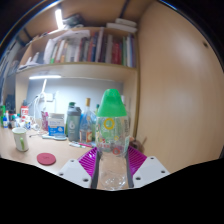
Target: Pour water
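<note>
A clear plastic bottle (112, 140) with a green cap and a colourful label stands upright between my fingers. Both magenta pads (88, 162) press on its lower body, one at each side. My gripper (111, 168) is shut on the bottle and holds it above the wooden desk (40, 170). The bottle's lower part looks clear; I cannot tell how much water is in it. A white cup (21, 139) stands on the desk to the left, beyond the fingers.
A pink round lid (46, 158) lies on the desk left of the fingers. Several bottles and boxes (70, 122) crowd the back under a bookshelf (80, 50). A wooden cabinet wall (175, 90) rises at the right.
</note>
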Available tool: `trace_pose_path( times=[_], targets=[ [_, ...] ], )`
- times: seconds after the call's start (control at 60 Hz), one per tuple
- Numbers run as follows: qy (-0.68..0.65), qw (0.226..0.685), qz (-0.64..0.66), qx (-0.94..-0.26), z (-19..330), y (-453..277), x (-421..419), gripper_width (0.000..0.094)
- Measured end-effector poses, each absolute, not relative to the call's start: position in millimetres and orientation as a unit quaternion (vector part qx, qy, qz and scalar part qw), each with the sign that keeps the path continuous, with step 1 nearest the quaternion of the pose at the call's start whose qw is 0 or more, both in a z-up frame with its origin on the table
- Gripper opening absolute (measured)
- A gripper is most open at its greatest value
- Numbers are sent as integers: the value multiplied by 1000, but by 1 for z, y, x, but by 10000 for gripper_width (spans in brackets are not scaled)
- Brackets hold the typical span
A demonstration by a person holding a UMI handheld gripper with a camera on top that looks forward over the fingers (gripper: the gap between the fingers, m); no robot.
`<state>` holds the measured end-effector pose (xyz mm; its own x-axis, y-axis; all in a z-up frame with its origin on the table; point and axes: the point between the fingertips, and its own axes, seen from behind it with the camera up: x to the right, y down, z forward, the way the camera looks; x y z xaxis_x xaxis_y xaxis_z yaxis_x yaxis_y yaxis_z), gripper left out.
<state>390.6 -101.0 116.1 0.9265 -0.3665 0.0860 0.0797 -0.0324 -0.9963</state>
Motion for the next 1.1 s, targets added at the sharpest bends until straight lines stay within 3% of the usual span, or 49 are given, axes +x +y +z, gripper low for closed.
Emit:
trace_pose_path(
  times=[0.2, 0.25, 0.383, 0.617, 0.733, 0.883, 1.1],
  targets=[
    [-114, 673, -322, -656, 212, -65, 306, 416],
    [-187, 652, -370, -635, 235, -48, 280, 398],
    [-356, 569, -496, -552, 255, -5, 212, 397],
    [-565, 366, -654, -346, 236, 52, 137, 395],
    [-610, 304, -677, -279, 231, 65, 121, 397],
    [-628, 275, -681, -257, 224, 68, 116, 396],
    [-624, 281, -677, -273, 221, 71, 121, 395]
  ],
)
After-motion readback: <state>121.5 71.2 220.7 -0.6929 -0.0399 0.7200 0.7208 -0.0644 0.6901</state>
